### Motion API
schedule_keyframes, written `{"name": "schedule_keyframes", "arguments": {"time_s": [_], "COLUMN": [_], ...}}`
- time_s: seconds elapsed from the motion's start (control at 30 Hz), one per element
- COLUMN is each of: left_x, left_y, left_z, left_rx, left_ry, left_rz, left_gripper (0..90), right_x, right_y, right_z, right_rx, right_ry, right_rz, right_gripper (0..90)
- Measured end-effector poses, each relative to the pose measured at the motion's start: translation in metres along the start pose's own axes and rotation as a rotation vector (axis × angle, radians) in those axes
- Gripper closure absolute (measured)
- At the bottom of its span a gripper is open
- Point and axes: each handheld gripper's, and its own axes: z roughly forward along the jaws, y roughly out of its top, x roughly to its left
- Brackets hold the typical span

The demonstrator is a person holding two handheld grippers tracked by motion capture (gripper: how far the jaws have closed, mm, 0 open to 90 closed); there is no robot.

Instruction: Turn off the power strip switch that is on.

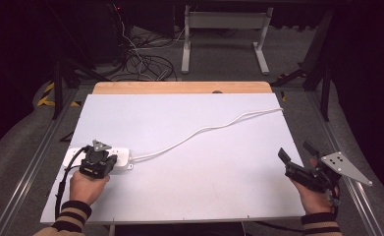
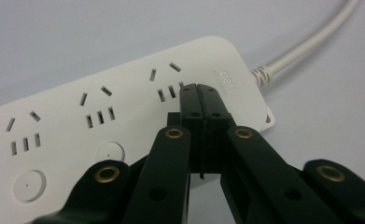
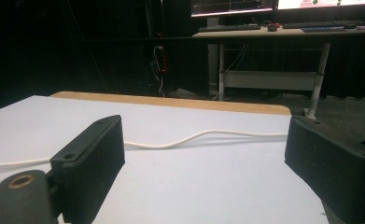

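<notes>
A white power strip (image 1: 121, 158) lies at the table's left front, and its white cord (image 1: 204, 130) runs across to the far right edge. In the left gripper view the power strip (image 2: 101, 116) shows several socket groups and round buttons. My left gripper (image 2: 200, 89) is shut with nothing between its jaws, tips resting on the strip's top near the cord end; from above, the left gripper (image 1: 100, 160) sits over the strip. My right gripper (image 1: 297, 156) hovers open at the table's right front edge. In its own view the right gripper (image 3: 203, 149) is wide open over bare table, the cord (image 3: 189, 138) beyond.
The white table top (image 1: 189, 162) has a wooden strip (image 1: 179, 87) along its far edge. Beyond it stand a desk frame (image 1: 224, 29) and cables on the floor (image 1: 140, 59). Dark stands flank the table.
</notes>
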Motion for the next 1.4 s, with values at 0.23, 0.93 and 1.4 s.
{"name": "schedule_keyframes", "arguments": {"time_s": [0.23,0.93,1.4], "left_x": [0.005,0.002,0.005], "left_y": [-0.004,-0.005,-0.006], "left_z": [-0.001,-0.002,-0.003], "left_rx": [-0.016,0.004,-0.041], "left_ry": [0.015,0.016,-0.062], "left_rz": [-0.023,0.010,0.000], "left_gripper": [90.0,90.0,90.0], "right_x": [0.001,0.004,0.004], "right_y": [0.001,0.002,0.001], "right_z": [-0.001,0.004,0.006], "right_rx": [-0.004,-0.006,0.002], "right_ry": [0.000,0.014,0.010], "right_rz": [-0.003,-0.011,-0.009], "right_gripper": [12.5,12.5,12.6]}}
